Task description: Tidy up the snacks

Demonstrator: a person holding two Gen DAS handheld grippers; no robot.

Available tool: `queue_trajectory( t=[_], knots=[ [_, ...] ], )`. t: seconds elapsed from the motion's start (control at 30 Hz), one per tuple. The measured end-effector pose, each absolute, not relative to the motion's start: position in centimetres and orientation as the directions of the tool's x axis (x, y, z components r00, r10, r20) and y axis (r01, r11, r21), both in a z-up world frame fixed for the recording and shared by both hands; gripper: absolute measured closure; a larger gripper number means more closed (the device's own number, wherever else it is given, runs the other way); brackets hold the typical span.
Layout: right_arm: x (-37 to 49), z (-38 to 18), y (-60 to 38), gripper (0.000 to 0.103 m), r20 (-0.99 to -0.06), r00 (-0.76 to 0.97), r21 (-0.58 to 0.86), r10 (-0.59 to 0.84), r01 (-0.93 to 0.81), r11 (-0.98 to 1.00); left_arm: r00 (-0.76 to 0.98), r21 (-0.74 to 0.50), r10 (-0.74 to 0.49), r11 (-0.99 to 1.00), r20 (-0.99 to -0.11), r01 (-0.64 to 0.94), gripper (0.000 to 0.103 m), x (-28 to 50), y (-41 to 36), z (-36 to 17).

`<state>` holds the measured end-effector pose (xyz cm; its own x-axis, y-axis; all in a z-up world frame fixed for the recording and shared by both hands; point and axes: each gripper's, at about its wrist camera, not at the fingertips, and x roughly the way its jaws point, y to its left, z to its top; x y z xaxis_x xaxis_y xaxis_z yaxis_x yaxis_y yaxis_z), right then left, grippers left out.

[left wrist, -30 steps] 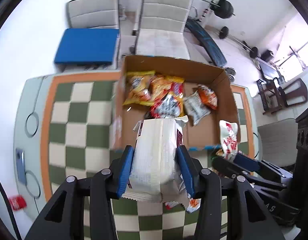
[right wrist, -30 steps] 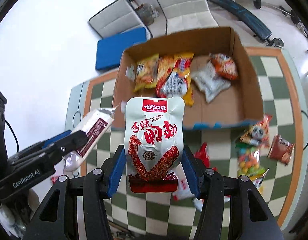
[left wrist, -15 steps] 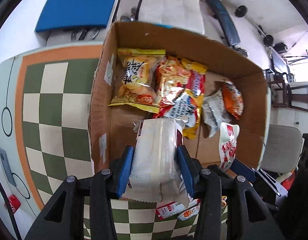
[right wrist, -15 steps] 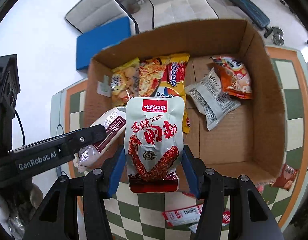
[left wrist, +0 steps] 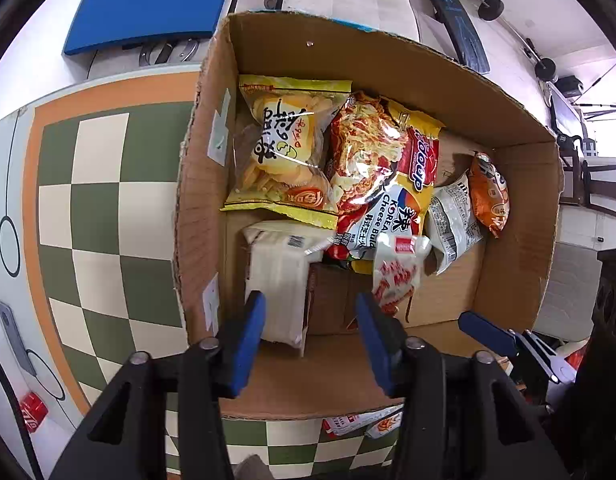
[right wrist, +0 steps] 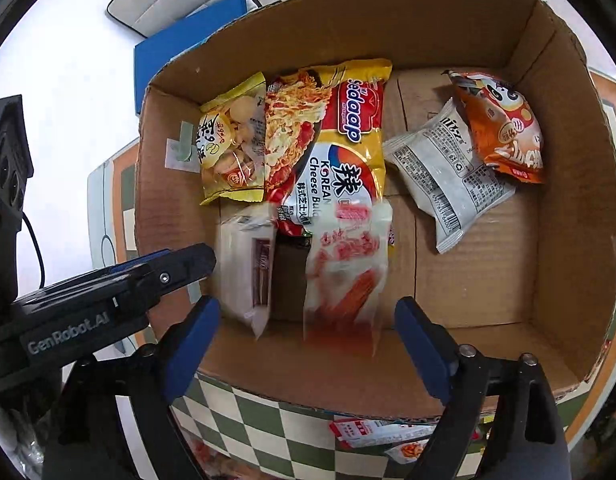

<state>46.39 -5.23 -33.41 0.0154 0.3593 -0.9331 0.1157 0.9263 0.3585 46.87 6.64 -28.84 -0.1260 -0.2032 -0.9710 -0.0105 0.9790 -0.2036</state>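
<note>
My left gripper (left wrist: 310, 320) and right gripper (right wrist: 308, 328) both hang with jaws spread and empty over the cardboard box (right wrist: 568, 208). Just ahead of my left jaws lies the white packet (left wrist: 277, 276); ahead of my right, the red-and-white pouch (right wrist: 346, 268) — motion-blurred, so I cannot tell if it has settled. Both look light, soft and slick; I'd pinch them across the flat middle. More snacks (right wrist: 368, 432) are half hidden behind the box's near wall.
</note>
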Motion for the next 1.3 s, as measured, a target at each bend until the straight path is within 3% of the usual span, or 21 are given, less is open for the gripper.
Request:
queue_trajectory(
  t=[0.07,0.13,0.47,0.73,0.83,1.03,1.3],
  knots=[
    [46.5,-33.6,-5.1,0.011,-0.937,0.009,0.348,0.349,0.113,0.931,-0.122,-0.205,-0.205,0.979,-0.971,-0.013,0.030,46.9,6.9,-28.7],
    [46.5,-33.5,-5.1,0.010,-0.940,0.007,0.340,0.341,0.110,0.934,-0.102,-0.201,-0.200,0.980,-0.974,-0.004,0.017,46.8,6.8,-28.2],
    [44.3,-29.3,-7.0,0.008,-0.957,0.100,0.280,0.274,0.053,0.958,0.057,-0.193,-0.197,0.978,-0.979,0.078,0.017,43.7,4.5,-22.9],
    [38.1,-25.9,-12.3,0.008,-0.948,0.157,0.290,0.278,0.064,0.955,0.259,-0.088,-0.130,0.982,-0.957,0.167,0.017,34.6,0.6,-18.4],
    [34.2,-26.7,-15.5,0.008,-0.949,0.136,0.302,0.285,0.123,0.945,0.259,-0.001,-0.060,0.974,-0.964,0.224,0.017,30.8,-0.7,-20.1],
    [26.0,-31.3,-21.2,0.008,-0.941,0.084,0.337,0.328,0.329,0.882,0.099,0.111,0.079,0.919,-0.992,0.379,0.017,25.6,-3.5,-29.1],
    [19.8,-39.6,-23.5,0.008,-0.900,0.038,0.380,0.435,0.558,0.738,0.043,0.265,0.304,0.745,-0.952,0.612,0.017,22.9,-7.3,-39.7]
  ],
)
